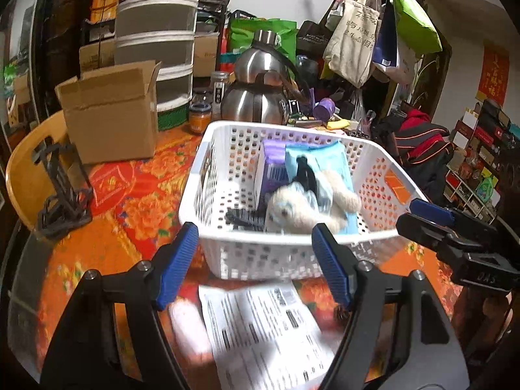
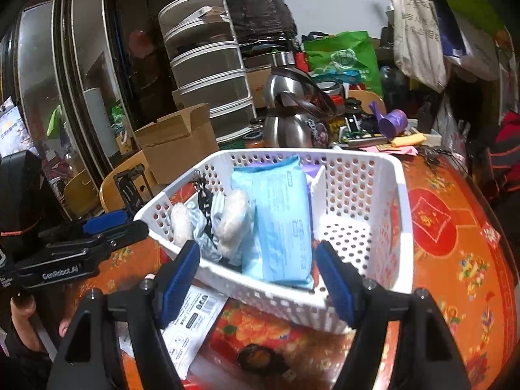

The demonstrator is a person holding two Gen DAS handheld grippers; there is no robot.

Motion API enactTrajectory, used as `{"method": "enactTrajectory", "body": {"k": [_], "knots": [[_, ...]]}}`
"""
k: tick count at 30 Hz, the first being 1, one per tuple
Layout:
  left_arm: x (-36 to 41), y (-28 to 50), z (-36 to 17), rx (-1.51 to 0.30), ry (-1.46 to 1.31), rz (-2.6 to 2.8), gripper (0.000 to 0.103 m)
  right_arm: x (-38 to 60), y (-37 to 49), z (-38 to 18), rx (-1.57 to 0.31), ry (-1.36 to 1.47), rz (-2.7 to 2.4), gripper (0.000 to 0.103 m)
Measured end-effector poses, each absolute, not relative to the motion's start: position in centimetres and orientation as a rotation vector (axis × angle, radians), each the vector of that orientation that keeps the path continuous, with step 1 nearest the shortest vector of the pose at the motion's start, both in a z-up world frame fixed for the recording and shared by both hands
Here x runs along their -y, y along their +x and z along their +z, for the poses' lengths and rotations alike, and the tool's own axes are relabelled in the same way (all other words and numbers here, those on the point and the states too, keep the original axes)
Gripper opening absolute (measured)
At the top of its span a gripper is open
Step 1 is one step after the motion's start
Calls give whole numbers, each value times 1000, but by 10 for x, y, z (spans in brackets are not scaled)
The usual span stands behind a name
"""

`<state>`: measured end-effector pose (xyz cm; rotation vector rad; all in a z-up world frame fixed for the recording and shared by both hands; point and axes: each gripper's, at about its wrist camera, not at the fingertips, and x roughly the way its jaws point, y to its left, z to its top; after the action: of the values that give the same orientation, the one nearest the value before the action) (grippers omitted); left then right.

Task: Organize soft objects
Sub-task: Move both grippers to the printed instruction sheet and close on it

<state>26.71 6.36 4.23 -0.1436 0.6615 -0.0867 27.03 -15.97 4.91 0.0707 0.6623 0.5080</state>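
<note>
1. A white perforated basket is seen standing on a table covered by an orange and red floral cloth; the same basket is shown from the other side in the right wrist view.
2. A white plush toy in pale blue striped clothing is seen lying inside the basket, leaning against a light blue soft pack. In the right wrist view the toy appears to the left of the pack.
3. A purple pack behind the blue one is plainly shown only in the left wrist view; in the right wrist view only a purple sliver shows behind a white divider.
4. An unfilled compartment right of the divider is shown only in the right wrist view.
5. The left gripper is held with its blue pads spread wide before the basket's near wall, nothing between them. It is also seen from the side in the right wrist view.
6. The right gripper is likewise spread wide and holds nothing, at the basket's near rim.
7. A printed paper sheet lies on the cloth in front of the basket.
8. A cardboard box and a steel kettle stand beyond the basket.
</note>
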Motion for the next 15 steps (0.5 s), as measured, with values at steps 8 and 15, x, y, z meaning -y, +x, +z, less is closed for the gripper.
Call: {"method": "enactTrajectory", "body": {"k": [8, 15], "knots": [[-89, 206, 16, -697, -208, -65, 71, 145, 199, 31, -656, 62, 548, 77], [-109, 193, -35, -802, -279, -54, 71, 116, 186, -20, -801, 69, 644, 67]]}}
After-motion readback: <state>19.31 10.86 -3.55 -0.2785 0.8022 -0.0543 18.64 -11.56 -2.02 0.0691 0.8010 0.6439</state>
